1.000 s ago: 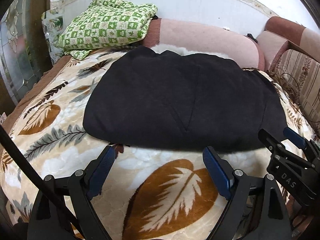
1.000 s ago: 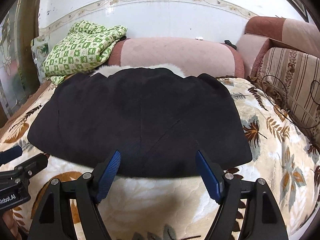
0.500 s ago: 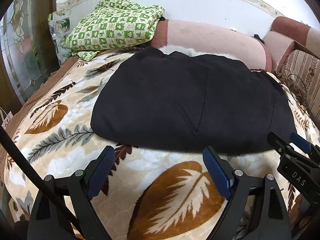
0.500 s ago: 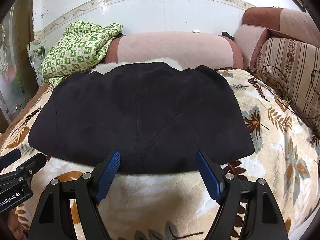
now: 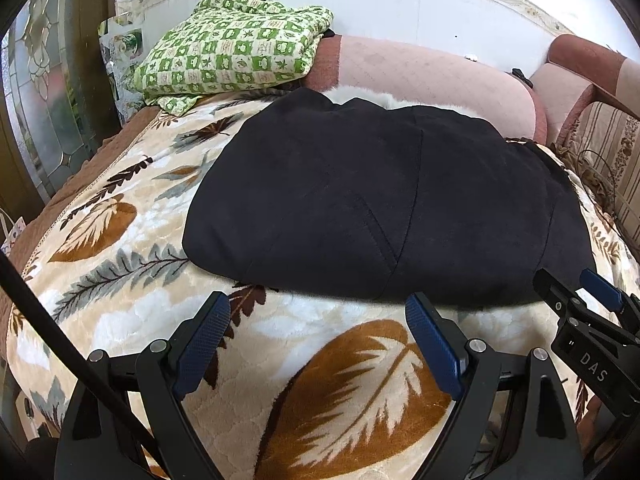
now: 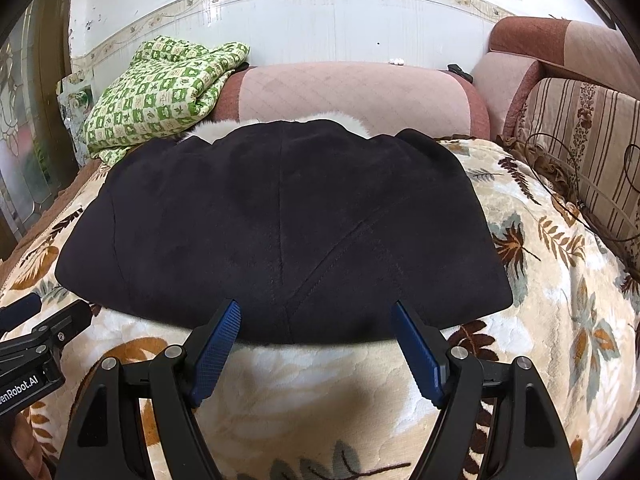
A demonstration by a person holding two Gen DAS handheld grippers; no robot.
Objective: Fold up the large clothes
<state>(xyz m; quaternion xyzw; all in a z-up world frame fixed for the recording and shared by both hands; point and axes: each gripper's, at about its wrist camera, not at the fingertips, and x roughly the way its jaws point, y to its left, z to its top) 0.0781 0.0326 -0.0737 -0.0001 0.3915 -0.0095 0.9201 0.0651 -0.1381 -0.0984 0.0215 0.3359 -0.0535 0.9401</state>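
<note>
Left wrist view: the left gripper hangs with its blue pads spread wide, holding nothing, low over the leaf-print blanket and just short of the near hem of the black coat. Over on its right the right gripper pokes in, level with the same hem. From the right wrist, that right gripper is released too, pads apart, its tips right at the coat edge, and the left gripper shows at the lower left. Both tools point forward, side by side, tilted slightly down, squared up to the hem, which I'd judge suits a two-point pinch. The coat lies flat and compact on the bed, sides apparently tucked in, a white fur collar peeking at the far end against the pink cushion. It could be partly folded with another fold due, or already done; can't settle which. A green checked quilt sits at the back corner
</note>
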